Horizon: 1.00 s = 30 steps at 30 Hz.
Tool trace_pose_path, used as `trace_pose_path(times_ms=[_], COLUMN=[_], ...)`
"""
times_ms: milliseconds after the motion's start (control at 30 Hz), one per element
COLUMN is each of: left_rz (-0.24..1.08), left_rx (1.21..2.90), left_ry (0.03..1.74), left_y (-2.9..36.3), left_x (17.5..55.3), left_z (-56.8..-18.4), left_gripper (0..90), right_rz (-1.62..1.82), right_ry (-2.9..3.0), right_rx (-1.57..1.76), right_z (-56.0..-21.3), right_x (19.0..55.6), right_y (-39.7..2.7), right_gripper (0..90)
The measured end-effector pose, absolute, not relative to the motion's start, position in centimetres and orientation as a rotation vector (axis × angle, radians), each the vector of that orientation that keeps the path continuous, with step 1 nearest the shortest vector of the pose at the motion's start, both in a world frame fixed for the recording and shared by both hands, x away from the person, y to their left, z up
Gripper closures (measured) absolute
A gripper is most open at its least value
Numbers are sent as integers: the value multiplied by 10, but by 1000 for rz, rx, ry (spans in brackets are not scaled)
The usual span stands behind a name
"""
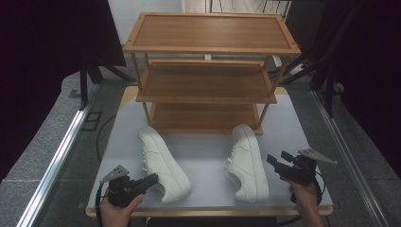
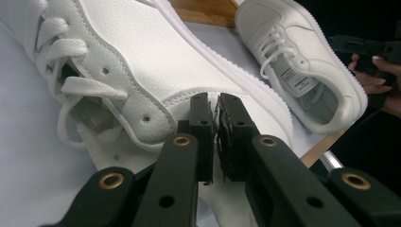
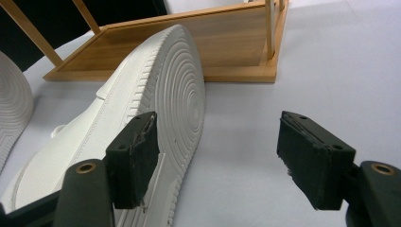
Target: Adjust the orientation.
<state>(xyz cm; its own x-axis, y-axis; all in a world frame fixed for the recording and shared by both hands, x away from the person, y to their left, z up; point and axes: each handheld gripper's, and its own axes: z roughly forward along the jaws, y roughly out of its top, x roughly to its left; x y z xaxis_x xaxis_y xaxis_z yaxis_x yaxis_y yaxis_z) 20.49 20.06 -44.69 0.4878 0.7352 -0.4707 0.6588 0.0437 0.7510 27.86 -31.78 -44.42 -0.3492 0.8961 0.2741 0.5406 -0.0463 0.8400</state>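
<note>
Fingers of left gripper [image 2: 215, 137] nearly closed, empty; right gripper [image 3: 217, 161] fingers wide apart, empty.

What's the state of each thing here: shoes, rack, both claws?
left shoe: lying on its side, unheld
right shoe: lying on its side, sole toward right claw, unheld
shoe rack: upright, all three shelves bare
left claw: shut, empty, at left shoe's heel
right claw: open, empty, beside right shoe
</note>
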Motion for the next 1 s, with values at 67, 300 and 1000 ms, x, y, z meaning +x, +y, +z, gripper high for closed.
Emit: trace_pose_path(times_ms=[67,300,1000], left_rz=[89,96,2], left_rx=[1659,1664,1823], left_ry=[1202,1165,1137], left_y=[198,185,98], left_x=[208,217,279], left_z=[-444,-435,-449], left_gripper=[847,836,814], right_rz=[1356,1357,1359], right_ry=[1876,1871,1820], right_rx=[1523,1528,1568], right_z=[-444,-445,-445], right_x=[279,279,276], right_y=[-318,-319,-334], right_gripper=[302,302,305])
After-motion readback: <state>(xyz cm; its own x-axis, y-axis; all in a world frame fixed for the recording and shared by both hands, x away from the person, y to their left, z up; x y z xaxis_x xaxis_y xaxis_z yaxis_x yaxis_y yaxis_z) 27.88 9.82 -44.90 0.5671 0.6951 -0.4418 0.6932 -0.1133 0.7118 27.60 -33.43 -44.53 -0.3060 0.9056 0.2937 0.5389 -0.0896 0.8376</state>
